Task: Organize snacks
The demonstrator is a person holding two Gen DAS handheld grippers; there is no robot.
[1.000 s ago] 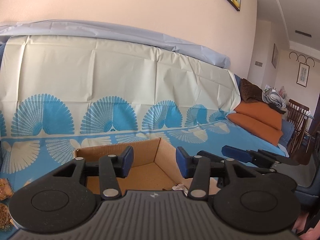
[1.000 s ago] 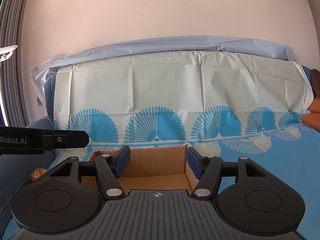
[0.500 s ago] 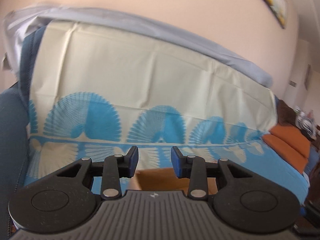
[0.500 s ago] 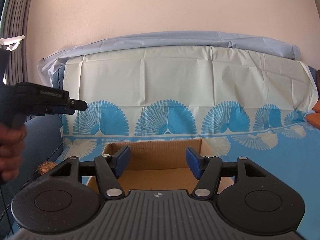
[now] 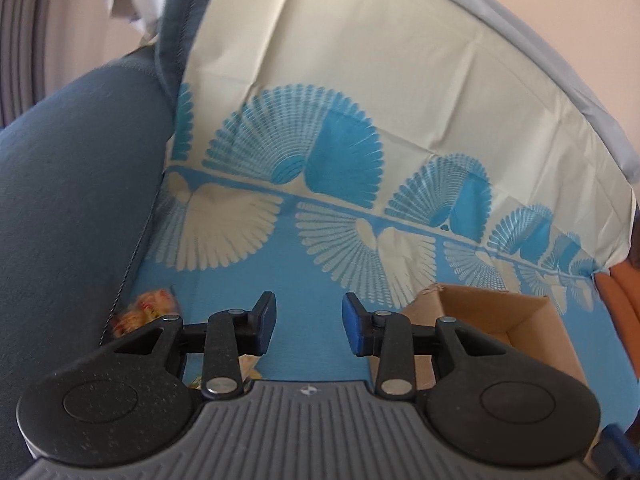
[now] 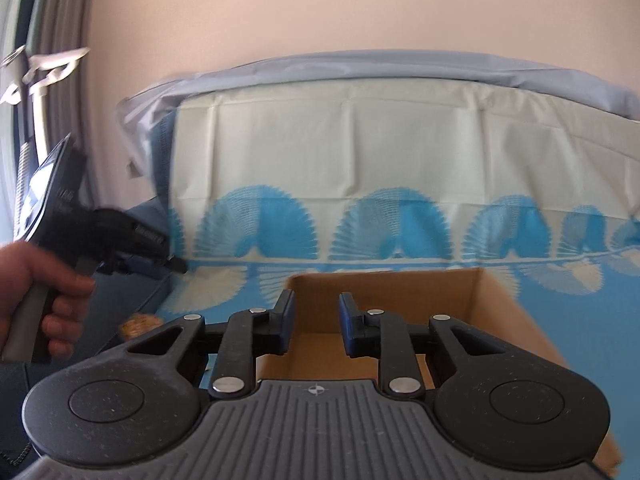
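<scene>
Left wrist view: the left tool (image 5: 306, 322) points down at the blue patterned cover (image 5: 320, 280) spread over the sofa, its jaws partly spread with nothing between them. Snack packets (image 5: 146, 310) lie at the left edge of the cover, against the dark blue armrest (image 5: 80, 200); the cardboard box (image 5: 500, 332) stands open to the right. The step in hand looks like a reach for those packets. Next, the tool must swing left, sink and straddle one packet before pinching it. The packet print is too blurred to read.

Right wrist view: the right tool (image 6: 316, 326) hovers over the near edge of the box (image 6: 400, 304), its jaws closing on nothing. A hand (image 6: 36, 288) at left grips the left tool (image 6: 176, 264); the lettering on its body is unreadable. A snack (image 6: 138, 322) lies by the armrest, left of the box.
</scene>
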